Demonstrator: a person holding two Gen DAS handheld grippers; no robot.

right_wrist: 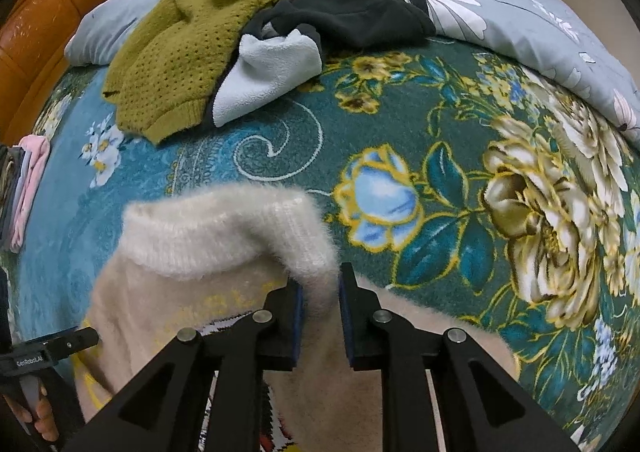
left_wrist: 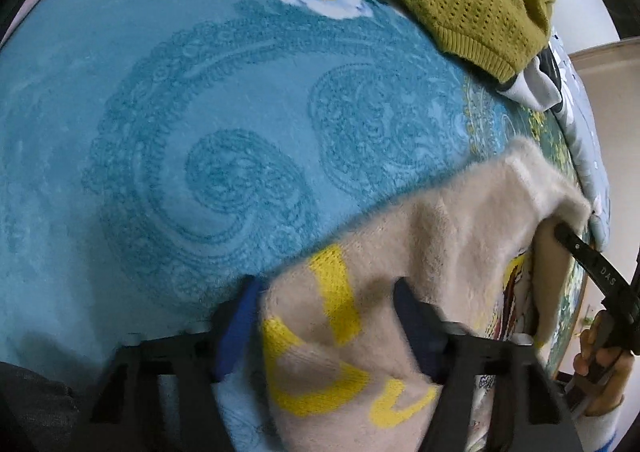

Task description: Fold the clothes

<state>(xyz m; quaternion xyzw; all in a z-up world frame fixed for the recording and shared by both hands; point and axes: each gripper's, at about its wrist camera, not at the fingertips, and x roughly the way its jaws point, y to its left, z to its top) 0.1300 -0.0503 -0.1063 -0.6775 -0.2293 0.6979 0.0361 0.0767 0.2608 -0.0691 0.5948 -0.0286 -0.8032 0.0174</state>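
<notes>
A fluffy cream sweater (left_wrist: 420, 244) with yellow lettering hangs between both grippers over the blue patterned blanket (left_wrist: 200, 112). My left gripper (left_wrist: 328, 316) is shut on one edge of it; fabric drapes over the blue-padded fingers (left_wrist: 236, 328). My right gripper (right_wrist: 320, 312) is shut on the sweater's ribbed white hem (right_wrist: 224, 236). The right gripper also shows at the right edge of the left wrist view (left_wrist: 592, 260), and the left one at the lower left of the right wrist view (right_wrist: 48, 348).
An olive knit sweater (right_wrist: 208, 36) and a black and grey garment (right_wrist: 320, 20) lie heaped at the far side of the floral blanket (right_wrist: 480, 192). A grey flowered duvet (right_wrist: 540, 12) lies behind. Folded pink clothes (right_wrist: 28, 188) sit at the left.
</notes>
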